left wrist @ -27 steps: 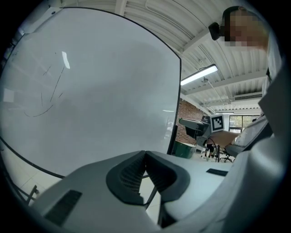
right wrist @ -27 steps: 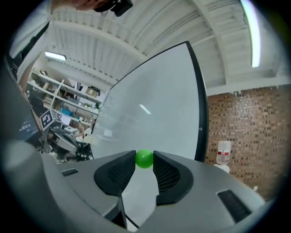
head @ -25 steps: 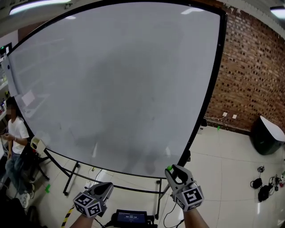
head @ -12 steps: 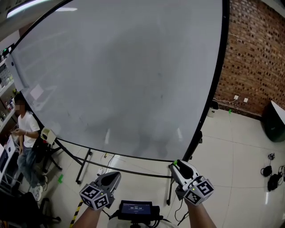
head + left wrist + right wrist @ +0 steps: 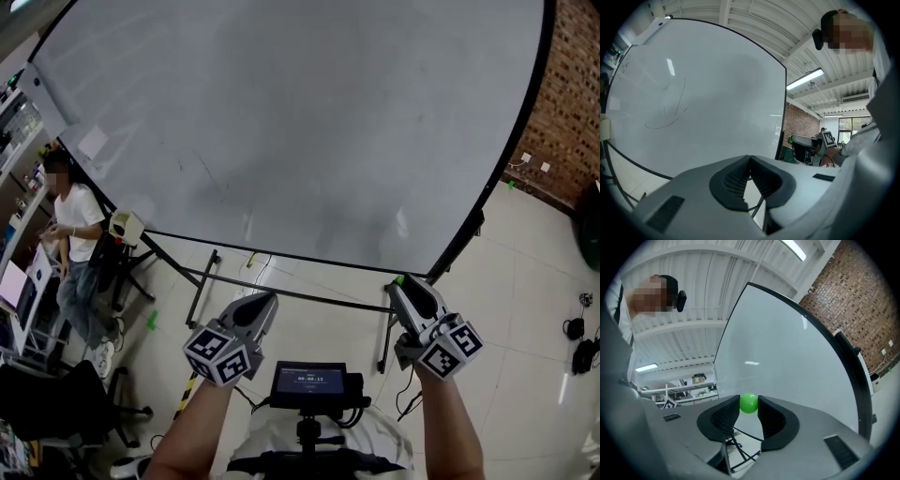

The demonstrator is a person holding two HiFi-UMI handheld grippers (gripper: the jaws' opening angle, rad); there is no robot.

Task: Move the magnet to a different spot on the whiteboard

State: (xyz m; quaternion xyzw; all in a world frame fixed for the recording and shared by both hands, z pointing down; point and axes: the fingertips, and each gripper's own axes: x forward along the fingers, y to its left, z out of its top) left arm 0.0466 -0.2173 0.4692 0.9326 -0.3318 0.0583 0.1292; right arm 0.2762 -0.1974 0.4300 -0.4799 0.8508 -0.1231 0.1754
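The big whiteboard fills the upper part of the head view, with faint pen strokes on it. My right gripper hovers below the board's lower right corner, shut on a small green ball magnet; the magnet shows as a green dot at the jaw tips. It is off the board, held in the air. At lower left my left gripper points toward the board's lower edge, its tips together with nothing between them.
A person sits at the left by the board's stand. The stand's black legs cross the tiled floor. A brick wall lies right, with cables on the floor. A small screen device hangs at my chest.
Both grippers have dropped and drawn back from the board's lower edge. The right gripper has rolled, still holding the green magnet. The view has shifted so the board sits higher.
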